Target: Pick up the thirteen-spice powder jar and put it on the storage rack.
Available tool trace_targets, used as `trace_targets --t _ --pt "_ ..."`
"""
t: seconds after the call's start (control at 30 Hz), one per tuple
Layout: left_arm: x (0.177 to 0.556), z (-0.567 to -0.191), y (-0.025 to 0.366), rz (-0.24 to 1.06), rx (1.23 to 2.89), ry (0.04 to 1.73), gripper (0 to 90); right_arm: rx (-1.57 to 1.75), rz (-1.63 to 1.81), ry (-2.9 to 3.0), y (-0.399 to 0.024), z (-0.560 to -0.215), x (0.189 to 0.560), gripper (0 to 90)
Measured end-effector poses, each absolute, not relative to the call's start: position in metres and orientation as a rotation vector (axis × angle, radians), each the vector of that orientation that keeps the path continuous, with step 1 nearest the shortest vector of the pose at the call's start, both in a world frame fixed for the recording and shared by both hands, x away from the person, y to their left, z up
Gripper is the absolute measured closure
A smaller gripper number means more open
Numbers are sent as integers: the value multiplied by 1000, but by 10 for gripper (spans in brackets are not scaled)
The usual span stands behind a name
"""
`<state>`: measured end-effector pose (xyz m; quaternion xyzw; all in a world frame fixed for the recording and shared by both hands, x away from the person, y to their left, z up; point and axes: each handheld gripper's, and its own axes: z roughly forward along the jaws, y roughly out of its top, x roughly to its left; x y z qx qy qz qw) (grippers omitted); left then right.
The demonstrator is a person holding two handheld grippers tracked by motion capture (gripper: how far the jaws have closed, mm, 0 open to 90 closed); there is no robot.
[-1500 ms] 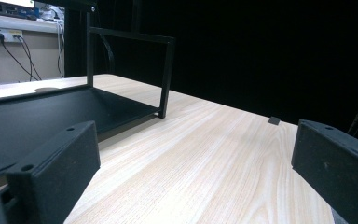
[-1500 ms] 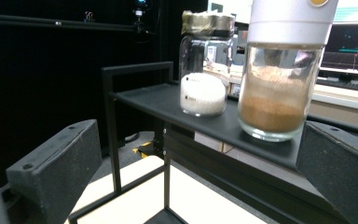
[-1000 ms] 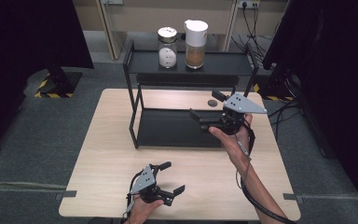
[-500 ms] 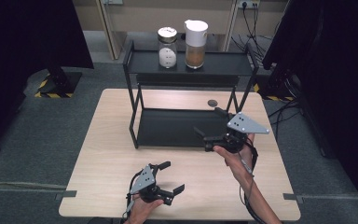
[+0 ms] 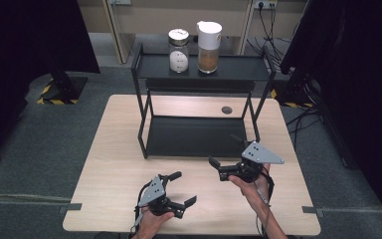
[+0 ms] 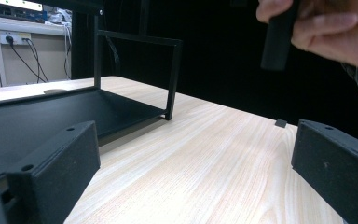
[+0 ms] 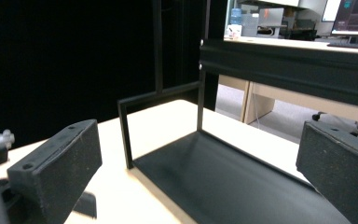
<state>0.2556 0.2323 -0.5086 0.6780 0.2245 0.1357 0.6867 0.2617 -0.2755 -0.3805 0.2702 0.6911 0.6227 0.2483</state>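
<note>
A black two-tier rack (image 5: 199, 137) stands at the middle of the wooden table (image 5: 114, 164). On its top shelf are a glass jar (image 5: 178, 50) with white contents and a white-lidded pitcher (image 5: 209, 46) with brown contents. My left gripper (image 5: 184, 188) rests low near the table's front edge, open and holding nothing; its jaws (image 6: 196, 140) point past the rack's lower tray (image 6: 37, 116). My right gripper (image 5: 218, 169) hovers just in front of the rack's right side, open and pointing left. Its jaws (image 7: 198, 144) face the rack's lower tray (image 7: 233, 182), with nothing between them.
A small dark round disc (image 5: 226, 110) lies on the table behind the rack. The other hand and its gripper (image 6: 279, 37) hang at the upper right of the left gripper view. Dark panels stand on both sides, and cables (image 5: 303, 114) lie on the floor at the right.
My right gripper has pulled back from the rack's right end toward the person and come lower, in front of the rack. The left gripper has stayed put.
</note>
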Motion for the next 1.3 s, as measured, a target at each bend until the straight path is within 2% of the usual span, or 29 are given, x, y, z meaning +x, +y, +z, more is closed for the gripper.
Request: trace_targets --t 0.67,1.3 --pt "256 -509 233 307 1516 512 3 817 1758 1849 -284 -435 245 4" --pt "258 -509 236 316 1508 518 3 827 1734 1898 -283 -455 242 4"
